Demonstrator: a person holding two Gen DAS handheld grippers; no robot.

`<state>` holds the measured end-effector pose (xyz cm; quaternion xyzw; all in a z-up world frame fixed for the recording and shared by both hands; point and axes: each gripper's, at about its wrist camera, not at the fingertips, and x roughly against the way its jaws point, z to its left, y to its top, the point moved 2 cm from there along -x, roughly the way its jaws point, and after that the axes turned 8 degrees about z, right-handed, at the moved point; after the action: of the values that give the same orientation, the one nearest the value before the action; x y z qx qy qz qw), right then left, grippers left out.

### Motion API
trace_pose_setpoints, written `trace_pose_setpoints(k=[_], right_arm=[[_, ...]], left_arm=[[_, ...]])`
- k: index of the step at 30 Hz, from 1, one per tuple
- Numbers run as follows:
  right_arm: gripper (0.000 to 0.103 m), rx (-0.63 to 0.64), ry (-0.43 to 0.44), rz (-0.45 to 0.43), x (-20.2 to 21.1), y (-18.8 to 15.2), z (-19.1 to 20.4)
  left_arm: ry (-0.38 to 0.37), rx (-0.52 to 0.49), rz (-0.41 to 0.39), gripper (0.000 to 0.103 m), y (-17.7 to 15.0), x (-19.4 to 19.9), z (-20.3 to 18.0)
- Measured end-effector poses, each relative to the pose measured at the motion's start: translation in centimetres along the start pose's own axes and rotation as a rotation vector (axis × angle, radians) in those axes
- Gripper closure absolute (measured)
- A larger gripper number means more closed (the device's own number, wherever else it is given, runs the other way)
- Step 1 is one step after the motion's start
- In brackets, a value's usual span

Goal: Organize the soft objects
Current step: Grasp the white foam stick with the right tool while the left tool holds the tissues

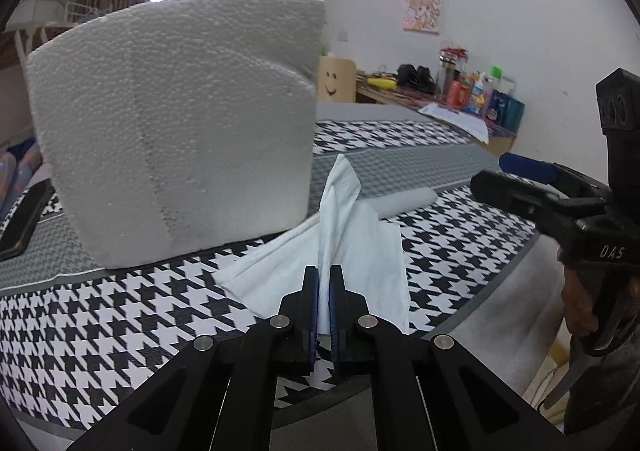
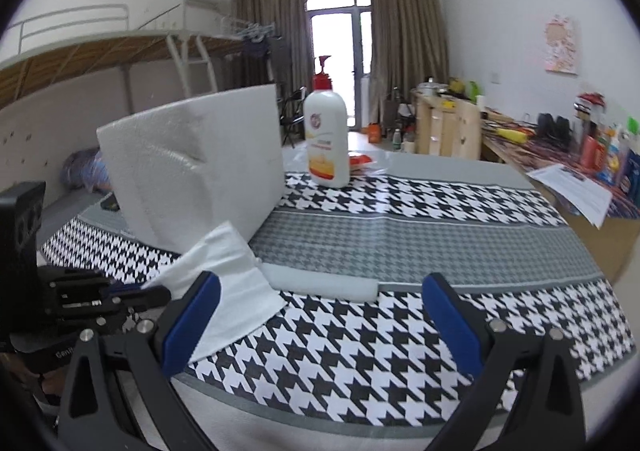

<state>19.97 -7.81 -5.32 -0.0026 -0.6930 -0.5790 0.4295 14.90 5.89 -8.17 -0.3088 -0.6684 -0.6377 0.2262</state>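
A white cloth (image 1: pixel 344 251) lies partly lifted on the houndstooth tablecloth (image 1: pixel 120 315). My left gripper (image 1: pixel 325 275) is shut on the cloth's near edge and holds a fold of it up. The cloth also shows in the right wrist view (image 2: pixel 228 275), at the left. My right gripper (image 2: pixel 320 291) is open and empty above the tablecloth (image 2: pixel 360 351), to the right of the cloth. A pale grey foam roll (image 2: pixel 324 285) lies just beyond it, and also shows in the left wrist view (image 1: pixel 404 201). A large white foam block (image 1: pixel 172 123) stands behind the cloth.
A white pump bottle (image 2: pixel 326 131) with a red cap stands at the far side of the table. A black phone (image 1: pixel 24 219) lies left of the foam block. A cluttered wooden side table (image 2: pixel 560 155) runs along the right wall. The right gripper's body (image 1: pixel 560 203) shows at the right.
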Motion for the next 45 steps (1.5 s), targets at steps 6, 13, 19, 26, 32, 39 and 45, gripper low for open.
trace_pose_setpoints(k=[6,13,19,26,32,39,45], right_arm=[[0.001,0.048,0.061,0.061,-1.5,0.8,-0.6],[0.007,0.18,0.049,0.144,-3.8,1.5,-0.3],[0.025,0.243,0.1,0.252,-6.2,1.6,-0.6],[0.028,0.281,0.159,0.337,-8.0,1.3,-0.6],[0.028,0.296,0.177,0.354,-8.8,1.9,-1.2],[0.028,0.29,0.165,0.381,-9.6,2.0,-1.4],[0.048,0.303,0.172,0.389,-9.3,2.0,-0.9]], left_arm=[[0.054,0.025,-0.03,0.098,0.3,0.0,0.4],[0.063,0.049,-0.049,0.098,0.5,0.2,0.8],[0.069,0.045,-0.043,0.098,-0.1,0.8,1.4],[0.057,0.04,-0.041,0.098,-0.3,1.4,1.4],[0.047,0.043,-0.033,0.098,-0.5,1.5,1.3],[0.049,0.05,-0.029,0.098,-0.5,1.6,1.1],[0.046,0.052,-0.03,0.098,-0.4,1.8,1.0]])
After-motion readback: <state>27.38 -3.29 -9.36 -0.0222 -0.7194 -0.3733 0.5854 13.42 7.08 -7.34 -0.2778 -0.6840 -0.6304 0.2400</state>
